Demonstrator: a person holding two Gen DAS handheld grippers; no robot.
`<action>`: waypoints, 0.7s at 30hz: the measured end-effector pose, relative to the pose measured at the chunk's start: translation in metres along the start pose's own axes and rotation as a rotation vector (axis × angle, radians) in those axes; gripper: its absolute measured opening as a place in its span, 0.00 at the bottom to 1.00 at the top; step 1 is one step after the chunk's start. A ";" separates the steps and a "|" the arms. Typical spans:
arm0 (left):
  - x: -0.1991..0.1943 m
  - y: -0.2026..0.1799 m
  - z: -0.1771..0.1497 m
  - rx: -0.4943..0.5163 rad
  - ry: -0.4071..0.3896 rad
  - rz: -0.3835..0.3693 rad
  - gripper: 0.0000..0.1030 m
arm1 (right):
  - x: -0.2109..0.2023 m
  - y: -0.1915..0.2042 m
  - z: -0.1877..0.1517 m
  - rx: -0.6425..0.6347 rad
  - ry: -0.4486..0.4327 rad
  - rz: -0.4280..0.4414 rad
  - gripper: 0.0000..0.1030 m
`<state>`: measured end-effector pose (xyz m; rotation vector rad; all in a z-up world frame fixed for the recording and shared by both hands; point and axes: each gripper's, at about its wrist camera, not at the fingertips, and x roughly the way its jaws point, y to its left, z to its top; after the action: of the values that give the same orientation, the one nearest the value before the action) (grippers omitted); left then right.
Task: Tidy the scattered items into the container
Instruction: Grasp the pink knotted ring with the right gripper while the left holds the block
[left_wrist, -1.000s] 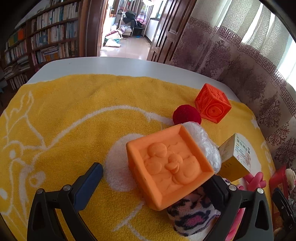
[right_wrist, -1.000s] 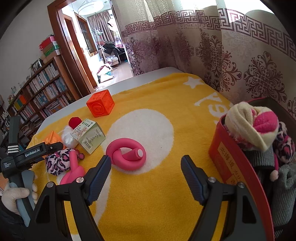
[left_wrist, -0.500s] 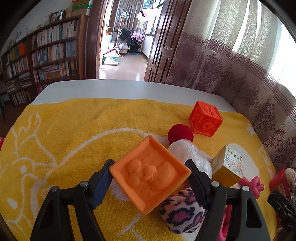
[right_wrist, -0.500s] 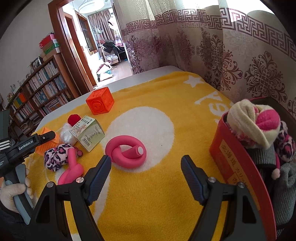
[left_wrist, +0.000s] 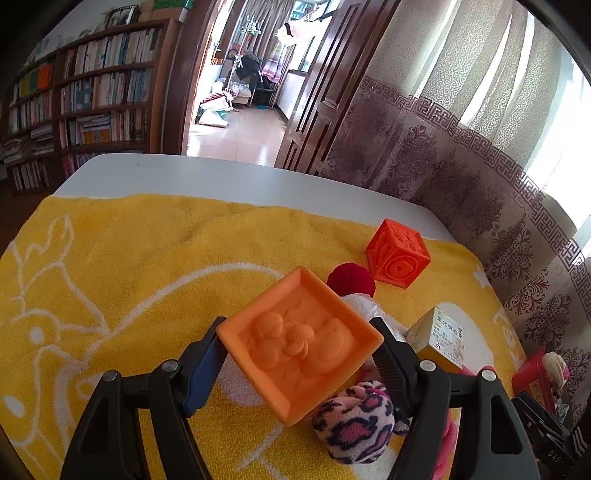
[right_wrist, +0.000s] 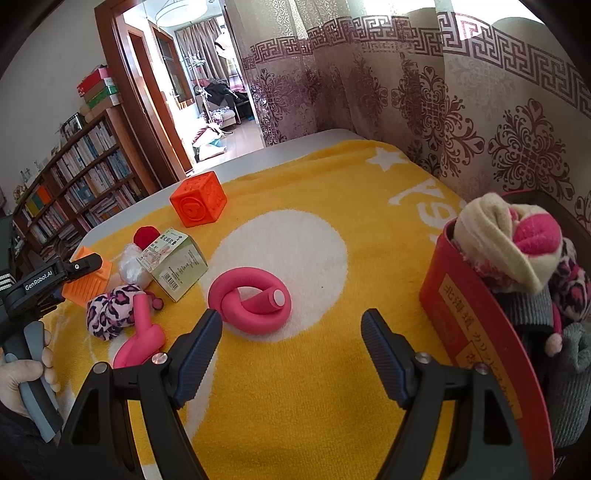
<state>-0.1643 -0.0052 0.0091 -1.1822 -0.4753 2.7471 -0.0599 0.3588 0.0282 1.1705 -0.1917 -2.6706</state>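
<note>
Left wrist view: left gripper (left_wrist: 299, 354) closing on the orange block (left_wrist: 301, 345), low centre of frame, pads at both its sides, block tilted corner-down. The bin (left_wrist: 532, 373) shows at far right edge, so the carry runs rightward. Loose on the towel (left_wrist: 147, 258): one red cube (left_wrist: 399, 258), one red ball (left_wrist: 351, 280), one carton (left_wrist: 441, 338), one leopard sock (left_wrist: 356, 430).

Right wrist view: right gripper (right_wrist: 291, 350) wide, empty, low centre. One pink ring (right_wrist: 251, 301) just ahead; a second pink piece (right_wrist: 142, 338) lower left, possibly another ring. Bin right, nearer this hand.

Home: bookshelves (left_wrist: 85, 96), patterned curtains (right_wrist: 461, 110), doorway (left_wrist: 236, 85) to hallway.
</note>
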 end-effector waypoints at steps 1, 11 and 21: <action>-0.003 0.000 0.001 0.002 -0.008 -0.001 0.74 | 0.000 0.000 0.000 -0.001 -0.001 0.000 0.78; -0.009 0.001 0.005 -0.031 -0.017 -0.032 0.74 | 0.006 0.016 0.013 -0.052 0.054 0.009 0.78; -0.012 -0.008 0.005 -0.029 -0.013 -0.066 0.74 | 0.055 0.035 0.022 -0.103 0.156 -0.037 0.78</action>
<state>-0.1597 -0.0012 0.0230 -1.1340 -0.5470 2.7026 -0.1071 0.3116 0.0112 1.3531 -0.0072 -2.5707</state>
